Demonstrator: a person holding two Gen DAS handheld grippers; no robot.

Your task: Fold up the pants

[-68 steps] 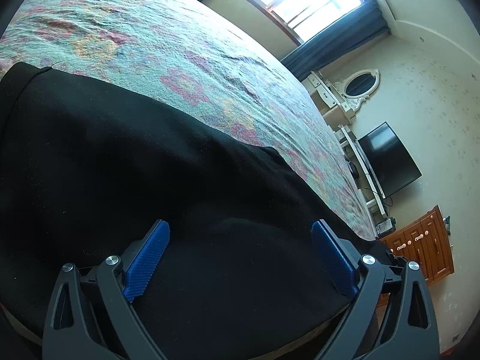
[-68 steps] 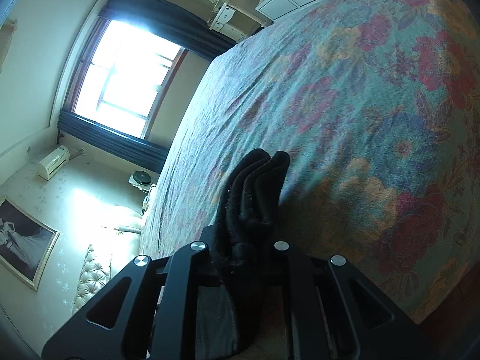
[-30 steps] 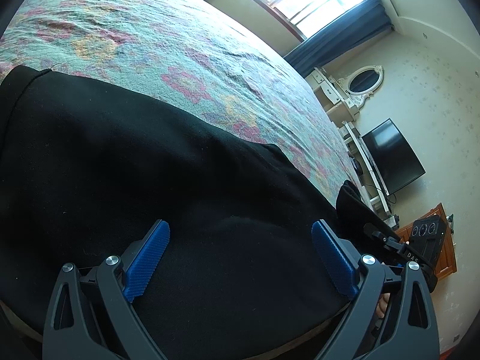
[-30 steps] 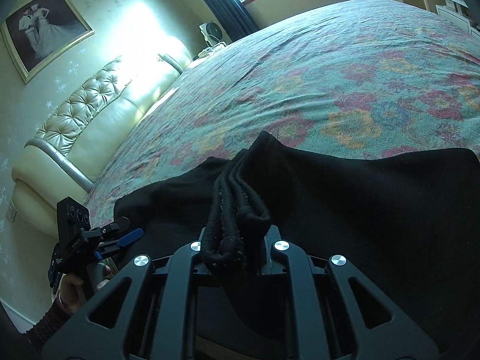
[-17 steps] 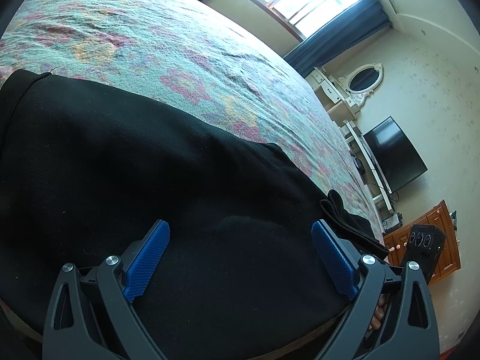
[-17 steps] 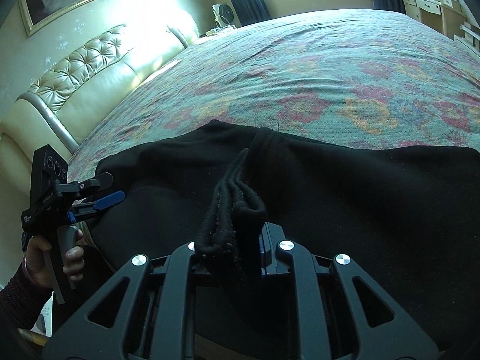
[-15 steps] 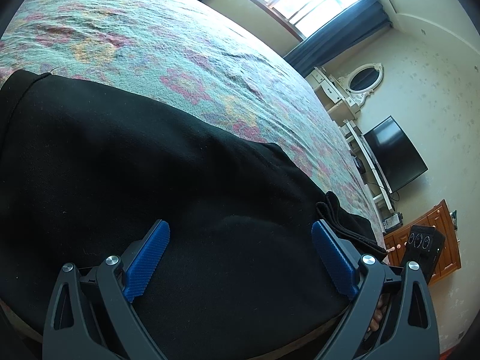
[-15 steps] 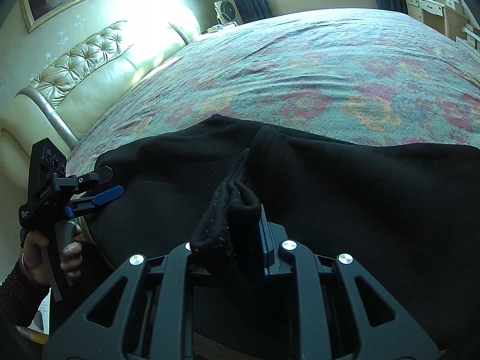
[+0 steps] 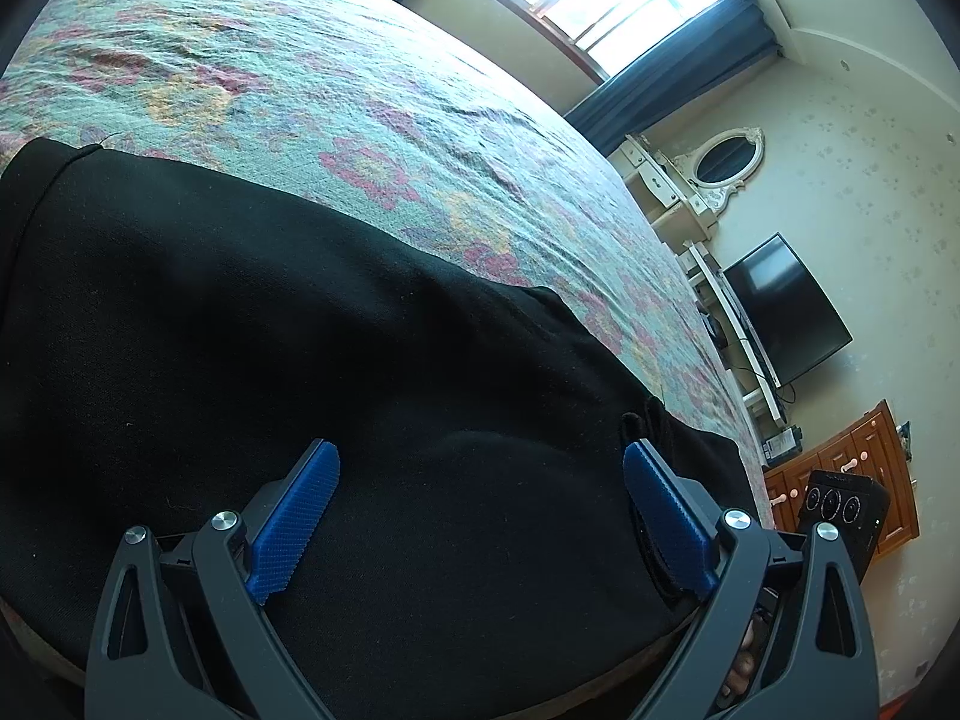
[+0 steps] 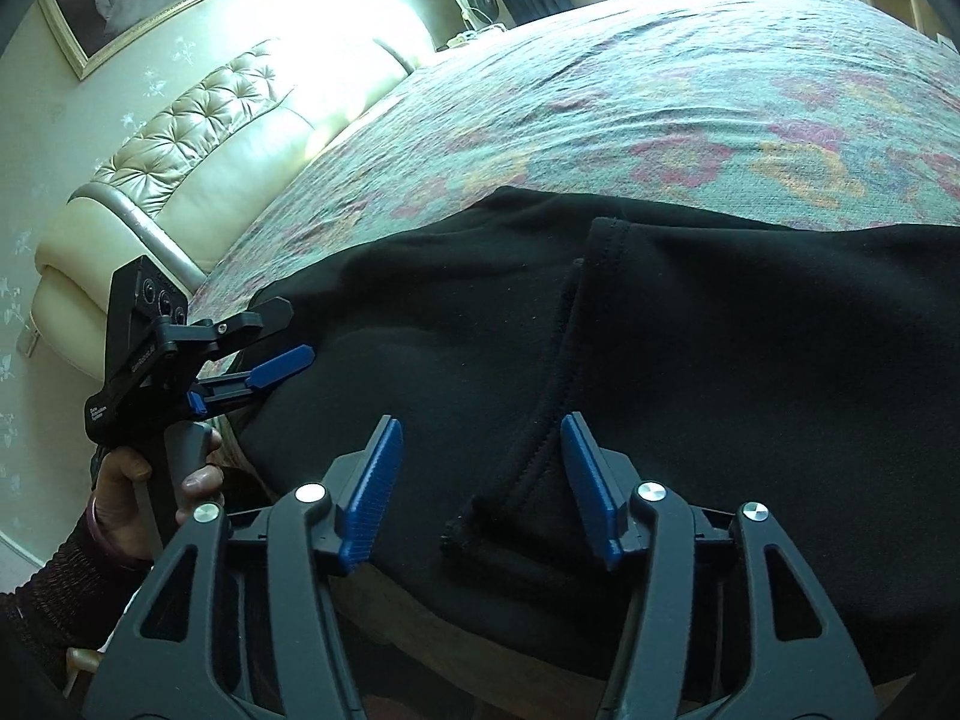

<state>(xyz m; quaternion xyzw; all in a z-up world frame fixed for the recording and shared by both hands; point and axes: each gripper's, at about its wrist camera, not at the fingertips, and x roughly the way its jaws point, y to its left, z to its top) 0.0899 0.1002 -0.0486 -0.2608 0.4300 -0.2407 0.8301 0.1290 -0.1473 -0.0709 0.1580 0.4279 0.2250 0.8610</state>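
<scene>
Right gripper: jaws opening, blue pads apart, touching no cloth.
Black pants: spread flat along the near edge of the bed; a folded layer's hemmed edge runs between the 2 pads.
Bed: floral bedspread, bare beyond the pants.
Left gripper: at the bed's left edge, pads apart, over the pants' end.
Left hand: wrapped around that gripper's handle, dark sleeve at the wrist.
Headboard: cream, tufted, far left.

black pants, teal bedspread with pink floral pattern, blue fingers
</scene>
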